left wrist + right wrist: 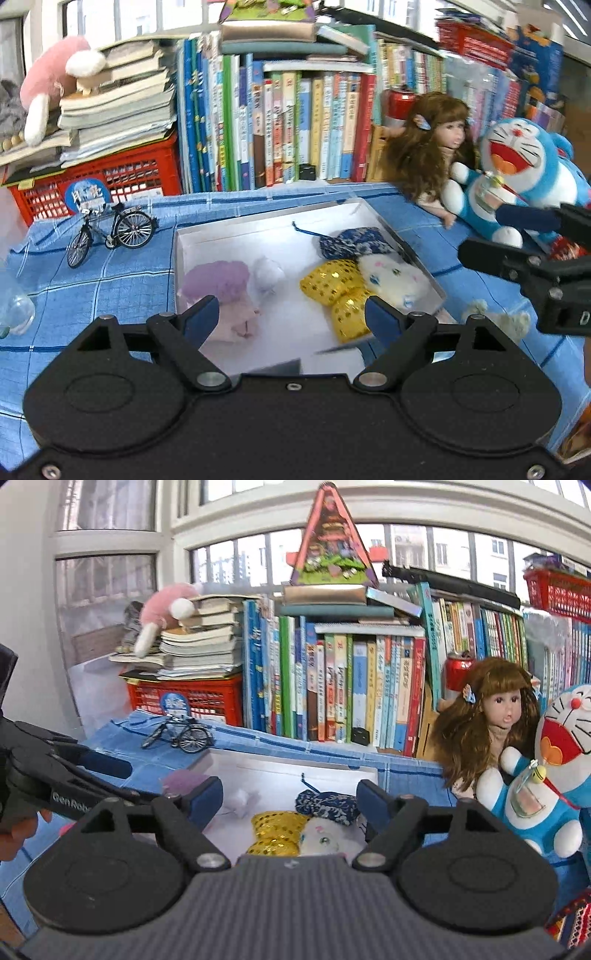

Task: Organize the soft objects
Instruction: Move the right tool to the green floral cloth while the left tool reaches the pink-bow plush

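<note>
Blue checked cloth (122, 273) covers the table, backed by a long row of upright books (280, 122) and a red crate (110, 177) under stacked paperbacks. On the cloth sits a shallow white box (266, 236) holding the soft things: a purple plush (218, 280) at its left, a small white fluffy piece (267, 275) beside it, a gold sequin bow (332, 291) touching a white plush face (397, 277), and a blue patterned pouch (351, 240) behind them. The left gripper (291, 317) hovers over the box's near edge, fingers spread, holding nothing. The right gripper (291, 801) also hangs spread and empty above the box. A long-haired doll (491, 716) and a blue cat plush (546, 775) lean together right of the box; a model bicycle (110, 232) stands left.
</note>
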Demonstrator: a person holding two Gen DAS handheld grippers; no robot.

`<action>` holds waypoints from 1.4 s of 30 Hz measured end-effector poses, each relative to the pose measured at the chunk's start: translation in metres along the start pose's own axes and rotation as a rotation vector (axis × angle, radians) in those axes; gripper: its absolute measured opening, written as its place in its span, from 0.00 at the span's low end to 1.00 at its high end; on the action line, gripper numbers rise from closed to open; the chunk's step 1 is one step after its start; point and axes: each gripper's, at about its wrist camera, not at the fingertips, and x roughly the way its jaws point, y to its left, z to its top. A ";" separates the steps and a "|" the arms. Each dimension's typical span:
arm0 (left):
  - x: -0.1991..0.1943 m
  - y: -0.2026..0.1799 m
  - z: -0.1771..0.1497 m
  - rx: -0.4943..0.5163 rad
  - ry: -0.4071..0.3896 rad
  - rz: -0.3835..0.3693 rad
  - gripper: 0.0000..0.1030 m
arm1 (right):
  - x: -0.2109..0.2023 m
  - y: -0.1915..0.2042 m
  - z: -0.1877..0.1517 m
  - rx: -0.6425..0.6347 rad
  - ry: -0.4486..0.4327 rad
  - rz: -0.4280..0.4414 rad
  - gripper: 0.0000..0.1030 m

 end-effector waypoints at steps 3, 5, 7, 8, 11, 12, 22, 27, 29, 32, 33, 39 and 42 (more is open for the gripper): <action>-0.014 -0.007 -0.013 0.015 -0.021 -0.024 0.83 | -0.013 0.004 -0.006 -0.003 -0.022 0.011 0.85; -0.024 -0.013 -0.021 0.029 -0.044 -0.035 0.83 | -0.020 0.005 -0.010 -0.005 -0.035 0.010 0.86; -0.033 -0.018 -0.028 0.046 -0.068 -0.044 0.84 | -0.028 0.006 -0.013 -0.006 -0.048 0.005 0.86; -0.038 -0.021 -0.033 0.056 -0.082 -0.047 0.85 | -0.031 0.006 -0.015 -0.005 -0.054 0.004 0.86; -0.051 -0.027 -0.044 0.071 -0.119 -0.057 0.86 | -0.041 0.006 -0.019 -0.002 -0.071 0.005 0.87; -0.055 -0.028 -0.048 0.074 -0.130 -0.060 0.86 | -0.045 0.007 -0.022 -0.004 -0.077 0.001 0.88; -0.080 -0.026 -0.088 0.056 -0.179 -0.079 0.88 | -0.075 0.011 -0.047 -0.013 -0.139 -0.032 0.94; -0.089 -0.016 -0.112 0.031 -0.206 -0.074 0.91 | -0.086 0.010 -0.063 -0.008 -0.171 -0.070 1.00; -0.092 -0.012 -0.121 0.025 -0.215 -0.072 0.92 | -0.089 0.009 -0.070 -0.006 -0.184 -0.086 1.00; -0.095 -0.006 -0.134 0.035 -0.237 -0.055 0.92 | -0.091 0.007 -0.080 -0.011 -0.181 -0.119 1.00; -0.096 -0.004 -0.138 0.043 -0.248 -0.049 0.92 | -0.091 0.006 -0.084 -0.010 -0.177 -0.128 1.00; -0.100 0.004 -0.157 0.066 -0.281 -0.017 0.92 | -0.089 0.000 -0.099 0.011 -0.158 -0.169 1.00; -0.102 0.010 -0.164 0.044 -0.285 -0.003 0.92 | -0.087 -0.005 -0.106 0.031 -0.147 -0.186 1.00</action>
